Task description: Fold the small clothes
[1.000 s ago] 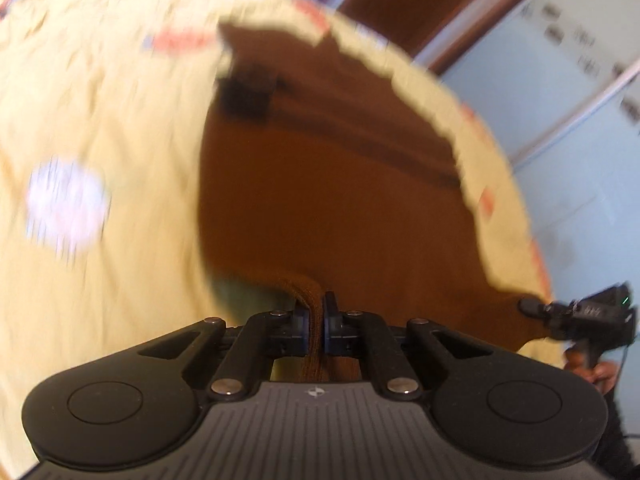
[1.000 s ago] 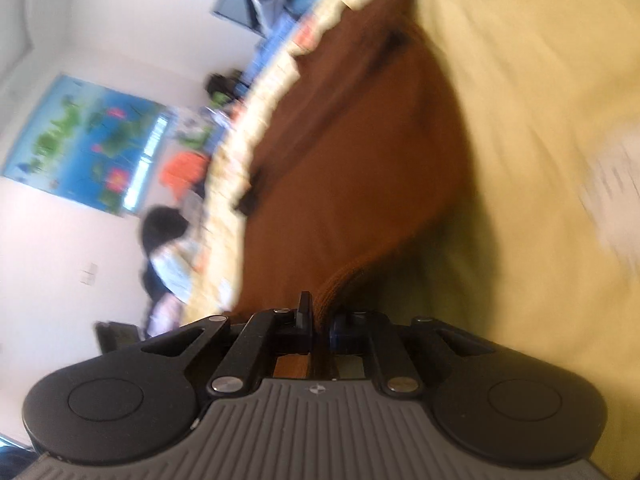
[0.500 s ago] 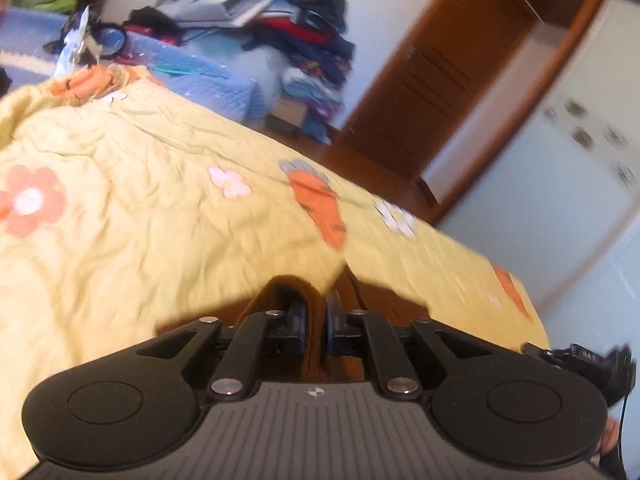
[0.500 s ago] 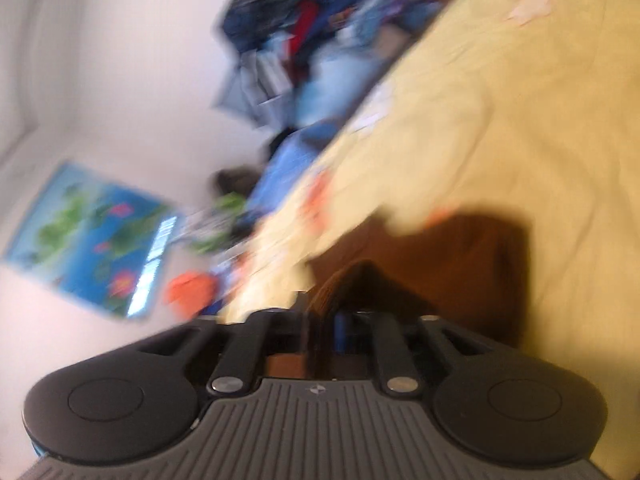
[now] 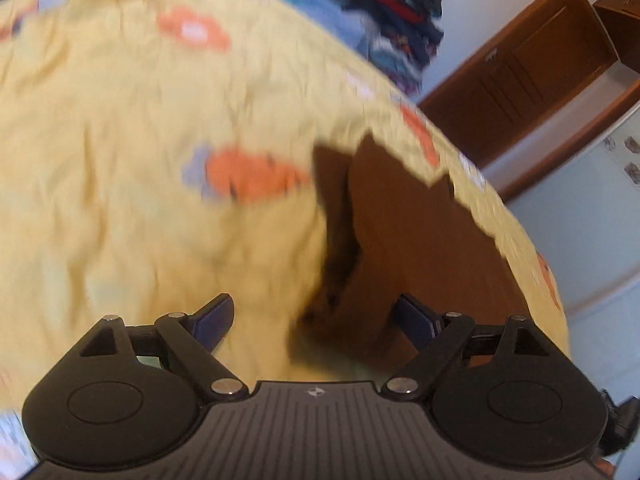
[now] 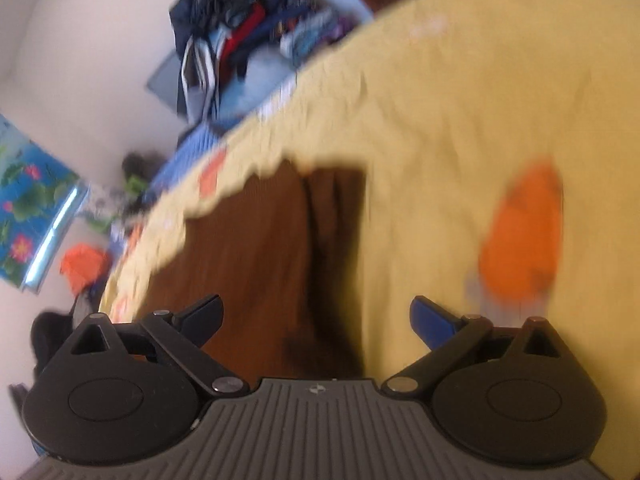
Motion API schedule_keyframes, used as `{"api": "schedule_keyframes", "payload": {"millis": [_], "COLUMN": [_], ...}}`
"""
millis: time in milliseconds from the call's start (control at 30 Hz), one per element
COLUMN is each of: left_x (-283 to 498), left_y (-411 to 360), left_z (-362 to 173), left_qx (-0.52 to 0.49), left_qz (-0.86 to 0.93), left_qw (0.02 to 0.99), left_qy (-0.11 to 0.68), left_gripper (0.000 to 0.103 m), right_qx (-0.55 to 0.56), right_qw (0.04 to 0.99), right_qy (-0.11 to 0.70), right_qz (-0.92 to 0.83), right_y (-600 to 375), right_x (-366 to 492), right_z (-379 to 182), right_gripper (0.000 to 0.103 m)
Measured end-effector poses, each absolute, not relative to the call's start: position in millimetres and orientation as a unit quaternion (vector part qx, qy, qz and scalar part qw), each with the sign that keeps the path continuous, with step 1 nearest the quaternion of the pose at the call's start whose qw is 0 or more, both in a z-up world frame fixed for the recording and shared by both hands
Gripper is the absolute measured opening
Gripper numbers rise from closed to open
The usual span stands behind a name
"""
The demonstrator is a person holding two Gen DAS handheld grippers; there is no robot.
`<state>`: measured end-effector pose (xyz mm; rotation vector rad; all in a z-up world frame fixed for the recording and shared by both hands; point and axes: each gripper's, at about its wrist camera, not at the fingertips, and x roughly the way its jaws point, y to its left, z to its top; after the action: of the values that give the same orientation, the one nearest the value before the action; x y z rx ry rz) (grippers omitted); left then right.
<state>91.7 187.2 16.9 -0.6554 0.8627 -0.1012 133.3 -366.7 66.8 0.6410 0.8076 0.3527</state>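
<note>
Both tools' jaws are opening over the brown garment [image 5: 420,248]; no lettering seems legible.

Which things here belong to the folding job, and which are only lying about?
Job: brown garment, yellow sheet under it, left claw and right claw, both opening, nothing gripped.

Lying about: clothes pile, poster, door.
</note>
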Motion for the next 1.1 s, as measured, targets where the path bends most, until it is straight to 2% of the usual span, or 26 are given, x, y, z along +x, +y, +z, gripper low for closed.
{"api": "schedule_keyframes", "payload": {"millis": [67, 100, 133, 167, 200, 233, 367, 567, 633, 700, 733, 767, 833, 867, 900, 933, 1000, 1100], "left_x": [92.3, 97.3, 102.8, 113.3, 119.1, 121.3, 107.3, 18.8, -14.5, -40.6, -49.3, -53.9, -53.3, -49.3, -43.2, -34.1, -9.7, 45.8], "left_y": [175.9, 170.3, 164.1, 156.7, 152.1, 149.5, 143.8, 150.7, 151.9, 149.4, 149.9, 152.9, 166.5, 173.3, 175.8, 175.3, 167.2, 150.6], "left_z": [18.3, 19.6, 20.7, 18.6, 17.4, 18.6, 35.7, 61.7, 54.4, 44.7, 41.0, 41.0, 56.7, 71.1, 85.2, 98.9, 115.5, 107.6], "left_qx": [-0.297, -0.291, -0.277, -0.251, -0.240, -0.239, -0.221, -0.223, -0.221, -0.188, -0.163, -0.138, -0.120, -0.111, -0.094, -0.070, -0.035, -0.029], "left_qz": [-0.054, -0.057, -0.059, -0.053, -0.042, -0.036, -0.042, -0.099, -0.104, -0.118, -0.121, -0.116, -0.114, -0.115, -0.106, -0.087, -0.057, -0.069], "left_qw": [0.861, 0.864, 0.869, 0.872, 0.875, 0.876, 0.879, 0.871, 0.863, 0.865, 0.868, 0.873, 0.886, 0.897, 0.911, 0.925, 0.947, 0.946], "left_qy": [0.408, 0.407, 0.406, 0.416, 0.419, 0.418, 0.421, 0.427, 0.442, 0.450, 0.453, 0.453, 0.433, 0.412, 0.388, 0.363, 0.313, 0.316], "left_gripper": [0.088, 0.084, 0.051, 0.031, 0.023, 0.021, 0.016, 0.016, 0.017, 0.023, 0.024, 0.024, 0.028, 0.030, 0.039, 0.063, 0.091, 0.091], "right_qx": [0.288, 0.284, 0.282, 0.278, 0.277, 0.285, 0.277, 0.279, 0.283, 0.278, 0.276, 0.275, 0.283, 0.295, 0.308, 0.311, 0.290, 0.247], "right_qw": [0.859, 0.859, 0.859, 0.857, 0.848, 0.840, 0.844, 0.836, 0.829, 0.825, 0.825, 0.828, 0.843, 0.851, 0.857, 0.863, 0.874, 0.881], "right_qy": [0.382, 0.383, 0.384, 0.390, 0.410, 0.419, 0.407, 0.394, 0.401, 0.418, 0.426, 0.431, 0.411, 0.390, 0.366, 0.346, 0.324, 0.339], "right_qz": [0.183, 0.187, 0.189, 0.192, 0.191, 0.194, 0.212, 0.260, 0.268, 0.261, 0.248, 0.231, 0.202, 0.192, 0.191, 0.199, 0.216, 0.219], "right_y": [-352.5, -341.3, -335.1, -330.7, -325.4, -323.0, -329.2, -359.1, -368.2, -373.0, -374.9, -378.8, -389.7, -395.8, -400.3, -400.9, -390.4, -360.2], "right_x": [130.6, 134.3, 138.8, 141.8, 152.3, 157.9, 136.4, 54.7, 23.9, 0.8, -5.7, -7.9, -1.4, 4.1, 12.0, 22.3, 48.5, 103.2], "right_z": [64.6, 67.9, 68.0, 68.6, 64.5, 59.7, 76.7, 97.8, 93.2, 84.8, 80.6, 78.7, 86.3, 93.4, 102.7, 112.0, 126.2, 132.2], "right_gripper": [0.097, 0.095, 0.087, 0.063, 0.039, 0.021, 0.021, 0.021, 0.021, 0.026, 0.038, 0.057, 0.076, 0.077, 0.077, 0.077, 0.077, 0.077]}}
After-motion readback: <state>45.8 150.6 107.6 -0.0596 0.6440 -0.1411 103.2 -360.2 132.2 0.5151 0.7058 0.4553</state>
